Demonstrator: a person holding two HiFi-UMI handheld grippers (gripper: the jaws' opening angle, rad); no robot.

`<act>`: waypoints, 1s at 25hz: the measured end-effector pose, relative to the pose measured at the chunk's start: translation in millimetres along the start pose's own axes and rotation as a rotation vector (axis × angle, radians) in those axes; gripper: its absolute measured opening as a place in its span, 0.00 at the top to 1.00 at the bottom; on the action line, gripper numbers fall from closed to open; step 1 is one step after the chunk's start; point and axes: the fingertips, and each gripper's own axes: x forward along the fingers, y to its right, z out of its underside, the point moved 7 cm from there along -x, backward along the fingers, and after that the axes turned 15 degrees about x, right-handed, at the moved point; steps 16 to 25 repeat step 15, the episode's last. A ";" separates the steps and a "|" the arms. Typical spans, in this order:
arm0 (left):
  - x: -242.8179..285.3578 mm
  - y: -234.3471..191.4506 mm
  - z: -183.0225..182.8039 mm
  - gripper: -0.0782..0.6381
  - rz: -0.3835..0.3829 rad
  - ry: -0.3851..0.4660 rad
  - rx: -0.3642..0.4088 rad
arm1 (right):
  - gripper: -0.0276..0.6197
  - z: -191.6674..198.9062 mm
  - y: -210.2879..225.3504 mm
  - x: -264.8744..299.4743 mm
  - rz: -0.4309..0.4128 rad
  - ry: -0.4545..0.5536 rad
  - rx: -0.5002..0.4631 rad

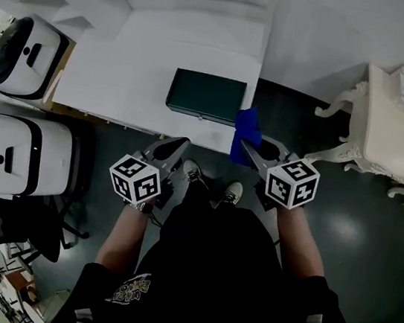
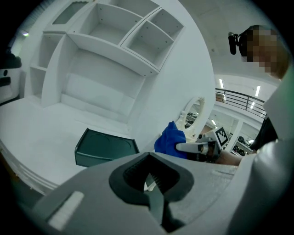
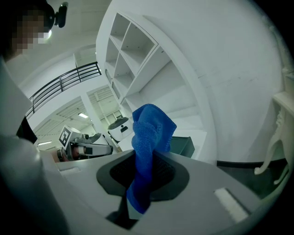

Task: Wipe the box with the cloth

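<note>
The wiping has not begun: the green box (image 1: 206, 96) lies near the front edge of the white desk (image 1: 125, 70). The right gripper (image 1: 252, 151) has its fingers clamped on the blue cloth (image 1: 247, 128), just beside the box's right end. The left gripper (image 1: 175, 148) hangs before the desk, fingers together and empty. The next move likely calls for laying the cloth onto the box's top.
</note>
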 end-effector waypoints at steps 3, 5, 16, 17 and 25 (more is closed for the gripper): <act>-7.0 -1.9 4.0 0.89 -0.010 -0.007 -0.012 | 0.82 -0.4 -2.2 6.7 -0.010 0.000 0.004; -11.4 -2.9 6.8 0.89 -0.014 -0.017 -0.014 | 0.82 0.7 -4.0 10.4 -0.015 0.002 0.008; -3.3 -3.1 -2.9 0.89 -0.019 -0.023 0.001 | 0.82 -6.7 0.8 12.5 -0.034 0.013 0.010; -3.3 -3.1 -2.9 0.89 -0.019 -0.023 0.001 | 0.82 -6.7 0.8 12.5 -0.034 0.013 0.010; -3.3 -3.1 -2.9 0.89 -0.019 -0.023 0.001 | 0.82 -6.7 0.8 12.5 -0.034 0.013 0.010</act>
